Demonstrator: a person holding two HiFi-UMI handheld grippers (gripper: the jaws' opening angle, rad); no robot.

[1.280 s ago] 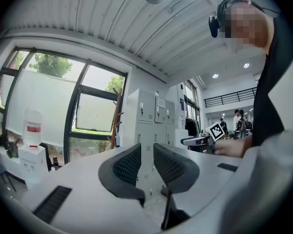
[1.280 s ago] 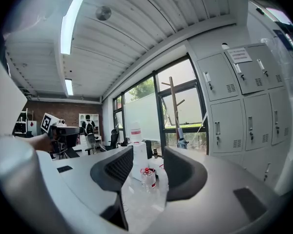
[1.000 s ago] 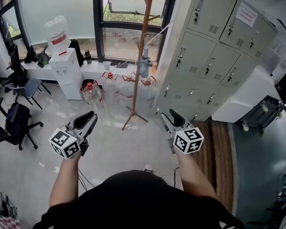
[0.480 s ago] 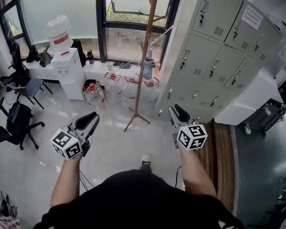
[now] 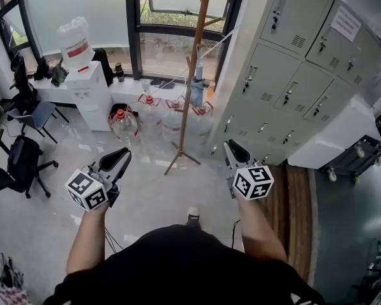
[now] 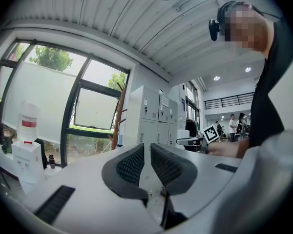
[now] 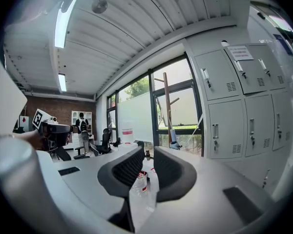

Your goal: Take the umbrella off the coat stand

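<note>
Two grippers are held out level over the floor, one in each of the person's hands. The left gripper [image 5: 120, 157] has its jaws a narrow slit apart with nothing between them. The right gripper [image 5: 230, 147] is narrowing too, its jaws closing on empty air. Ahead stands one wooden coat stand [image 5: 192, 75], just beside the one bank of grey lockers [image 5: 286, 75]. The one umbrella [image 5: 197, 93], a folded blue-grey bundle, hangs about halfway up the pole, well apart from both grippers. Around the stand's foot sit water jugs [image 5: 122, 126] with red caps (four, as near as I can count), and a fifth is upended on the one white dispenser [image 5: 92, 97]. Two office chairs [image 5: 19, 161] stand at the left.
</note>
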